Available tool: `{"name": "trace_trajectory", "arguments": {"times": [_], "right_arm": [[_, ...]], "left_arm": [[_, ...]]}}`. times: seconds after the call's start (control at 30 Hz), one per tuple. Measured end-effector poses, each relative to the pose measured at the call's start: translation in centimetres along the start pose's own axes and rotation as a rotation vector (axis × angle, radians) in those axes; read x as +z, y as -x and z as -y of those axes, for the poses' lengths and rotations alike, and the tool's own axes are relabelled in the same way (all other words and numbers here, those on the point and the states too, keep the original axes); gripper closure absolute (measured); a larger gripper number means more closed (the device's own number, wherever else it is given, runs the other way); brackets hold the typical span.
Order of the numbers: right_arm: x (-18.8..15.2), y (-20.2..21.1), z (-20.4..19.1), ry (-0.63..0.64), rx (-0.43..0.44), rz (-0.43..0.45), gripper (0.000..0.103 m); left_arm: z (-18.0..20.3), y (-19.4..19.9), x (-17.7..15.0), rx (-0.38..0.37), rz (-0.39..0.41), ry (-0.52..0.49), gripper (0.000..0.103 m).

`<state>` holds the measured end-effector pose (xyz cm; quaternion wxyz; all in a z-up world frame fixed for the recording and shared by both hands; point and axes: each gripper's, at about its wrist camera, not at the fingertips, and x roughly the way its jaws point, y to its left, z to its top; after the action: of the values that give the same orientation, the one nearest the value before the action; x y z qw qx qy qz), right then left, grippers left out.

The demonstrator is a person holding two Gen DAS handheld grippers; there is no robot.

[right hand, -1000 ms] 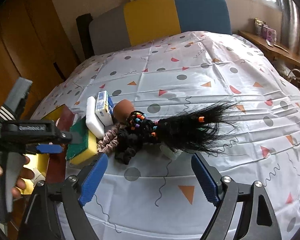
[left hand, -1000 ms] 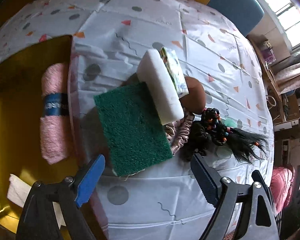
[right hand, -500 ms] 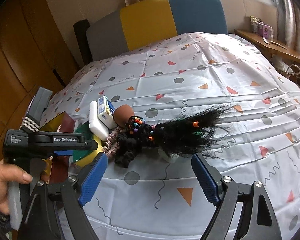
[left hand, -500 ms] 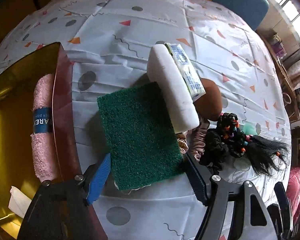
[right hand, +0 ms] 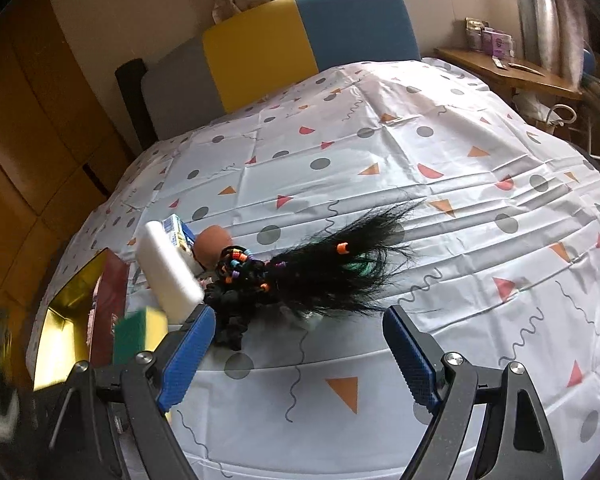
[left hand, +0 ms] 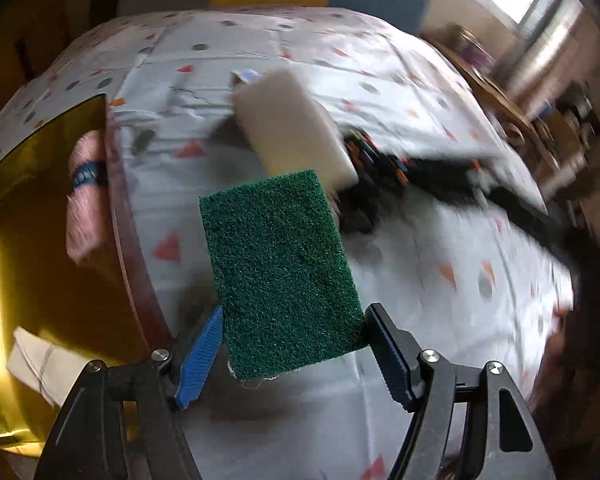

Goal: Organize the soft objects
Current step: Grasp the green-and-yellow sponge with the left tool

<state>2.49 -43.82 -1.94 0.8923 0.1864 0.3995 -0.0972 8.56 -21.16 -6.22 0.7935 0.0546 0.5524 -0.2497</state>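
My left gripper [left hand: 295,312] is shut on a green scouring sponge [left hand: 280,268] with a yellow underside [right hand: 140,332], and holds it off the tablecloth next to the gold box [left hand: 32,240]. A pink rolled towel [left hand: 86,196] with a blue band lies in that box. On the cloth lie a white sponge [right hand: 168,272], a tissue pack [right hand: 178,230], a brown round pad [right hand: 212,244], black scrunchies [right hand: 228,312] and a black hairpiece with coloured beads [right hand: 332,268]. My right gripper [right hand: 296,328] hangs open just in front of the hairpiece, nothing between its fingers.
The box [right hand: 60,336] stands at the table's left edge with white paper [left hand: 40,360] in its near corner. A yellow, blue and grey chair [right hand: 300,32] stands behind the table. A wooden shelf [right hand: 500,68] with small items runs along the right wall.
The left gripper came down around the green sponge, closed on it and lifted it away from the white sponge, toward the box. The right gripper has stayed in place, open.
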Motion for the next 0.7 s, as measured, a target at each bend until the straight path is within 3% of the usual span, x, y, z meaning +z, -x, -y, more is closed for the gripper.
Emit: {"name": "trace_trajectory", "arguments": {"times": [0.1,0.2,0.4,0.7], "right_arm": [[-0.2,-0.1,-0.1,0.003,-0.004,-0.007,0.017],[-0.4,-0.3,-0.2,0.013,-0.008,-0.013,0.017],[-0.6,-0.8,-0.7,0.034,-0.015,-0.029,0.017],[-0.8,-1.2,-1.3,0.067,-0.007,-0.042,0.018]], "left_arm": [[0.7,-0.4,-2.2,0.005,-0.015,-0.054,0.03],[1.8,-0.8,-3.4,0.047,0.032,-0.133,0.03],[2.8,-0.7,-4.3,0.094,0.08,-0.197,0.03],[2.1,-0.8,-4.7,0.048,0.135,-0.188,0.031]]}}
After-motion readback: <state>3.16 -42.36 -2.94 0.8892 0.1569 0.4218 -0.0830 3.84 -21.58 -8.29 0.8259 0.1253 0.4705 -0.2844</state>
